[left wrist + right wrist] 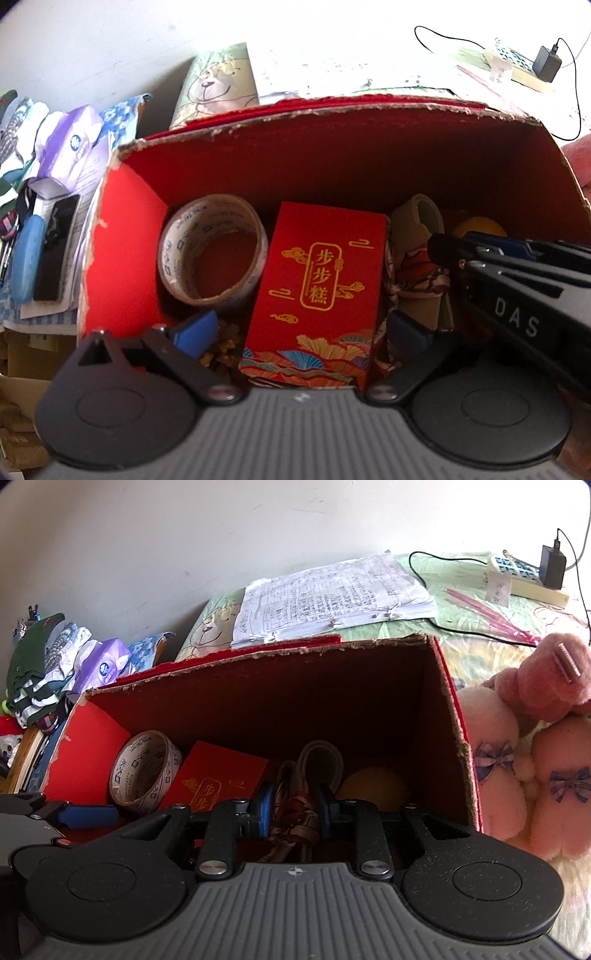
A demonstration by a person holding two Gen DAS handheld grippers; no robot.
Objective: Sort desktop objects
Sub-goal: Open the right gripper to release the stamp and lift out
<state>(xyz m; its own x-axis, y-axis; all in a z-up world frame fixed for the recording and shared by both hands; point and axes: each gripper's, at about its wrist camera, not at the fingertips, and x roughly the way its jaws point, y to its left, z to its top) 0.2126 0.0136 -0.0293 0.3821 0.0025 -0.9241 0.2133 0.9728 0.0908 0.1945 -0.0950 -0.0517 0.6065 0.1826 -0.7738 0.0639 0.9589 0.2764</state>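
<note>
The red box (454, 716), open-topped with torn cardboard edges, holds the sorted items. Along its floor from the left wall: a tape roll (212, 254), a red carton (317, 295), a patterned cloth bundle (295, 819) and a yellow ball (373, 786) by the right wall.

The left gripper (301, 328) has its fingers spread to either side of the carton's near end, not visibly pressing it. The right gripper (295, 808) has its fingers close on both sides of the cloth bundle; actual pinching cannot be confirmed.

Handling, as judged: the carton is stiff, light and smooth-faced; grip it across its narrow sides. The cloth is soft and will sag; pinch at its bunched middle.

Legible writing: gold characters "步步糕" on the carton; "DAS" on the right gripper body in the left view. Tape print is unreadable.
</note>
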